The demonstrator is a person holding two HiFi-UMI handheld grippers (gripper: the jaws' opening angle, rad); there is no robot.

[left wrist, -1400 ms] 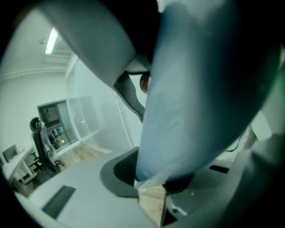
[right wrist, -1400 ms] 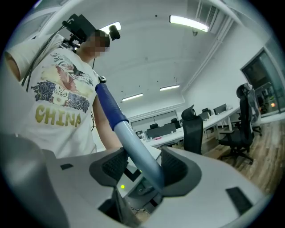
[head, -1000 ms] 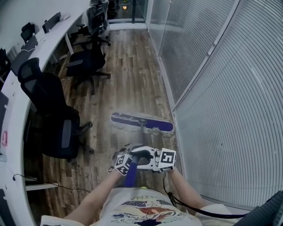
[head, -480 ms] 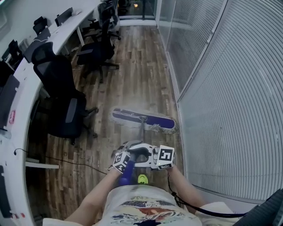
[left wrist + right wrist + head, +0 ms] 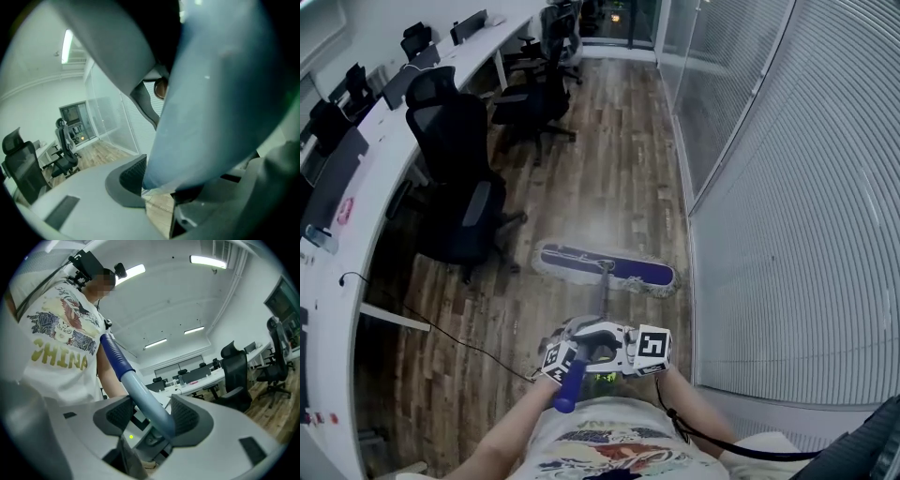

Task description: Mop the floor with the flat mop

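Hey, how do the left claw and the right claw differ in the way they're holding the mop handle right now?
The left claw has the handle filling most of its view. The right claw shows it as a slim bar slanting between the pads. In the head view, the left claw's marker cube sits tilted, while the right claw's faces the camera more squarely. Shared: both are shut on the handle, side by side near its blue grip.

flat mop head (image 5: pixel 628 272) dragged backward, nearest office chair (image 5: pixel 455 178) now farther ahead

Flat mop (image 5: pixel 605 269) on wooden floor (image 5: pixel 619 159)
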